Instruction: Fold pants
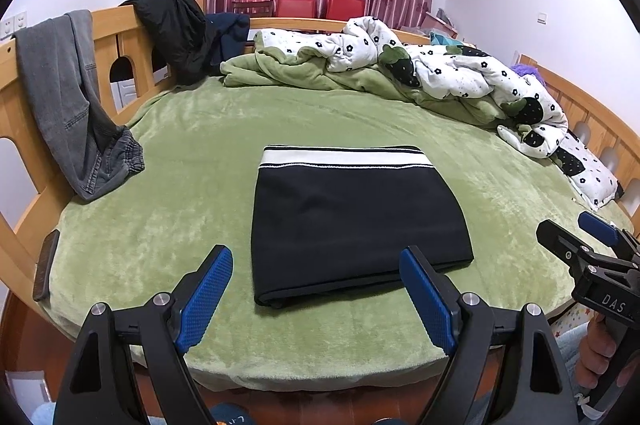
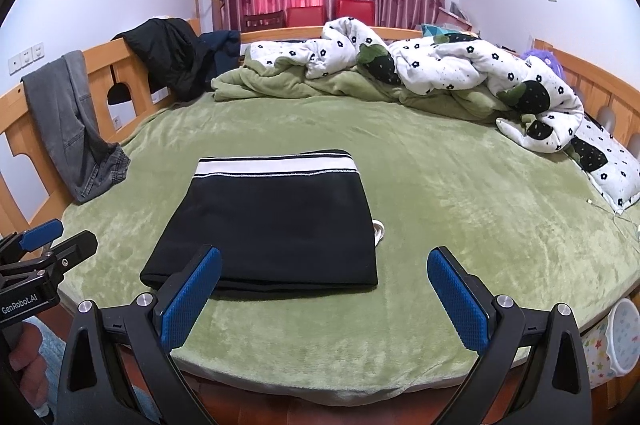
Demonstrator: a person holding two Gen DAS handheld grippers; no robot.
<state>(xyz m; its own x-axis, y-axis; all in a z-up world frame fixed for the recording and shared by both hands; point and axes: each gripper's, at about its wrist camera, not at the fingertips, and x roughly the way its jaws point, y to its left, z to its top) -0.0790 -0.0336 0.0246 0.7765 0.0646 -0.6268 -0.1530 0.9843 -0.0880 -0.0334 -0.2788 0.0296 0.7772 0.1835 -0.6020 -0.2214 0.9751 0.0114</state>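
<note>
Black pants [image 1: 352, 225] with a white striped waistband lie folded into a flat rectangle on the green bed cover [image 1: 160, 217]; the right wrist view shows the same pants [image 2: 276, 225], a white drawstring end poking out at their right edge. My left gripper [image 1: 316, 261] hovers open over the near edge of the bed, its blue pads apart and nothing between them, just short of the pants' front fold. My right gripper [image 2: 324, 261] is open too, held at the pants' near right corner without touching them. Each gripper shows at the side of the other's view.
Grey jeans [image 1: 72, 105] hang over the wooden bed rail [image 1: 116, 37] at left, with a black jacket [image 1: 176, 29] further back. A crumpled white flowered quilt [image 1: 460, 73] and green blanket fill the far right. A dark flat object [image 1: 46, 265] lies at the bed's left edge.
</note>
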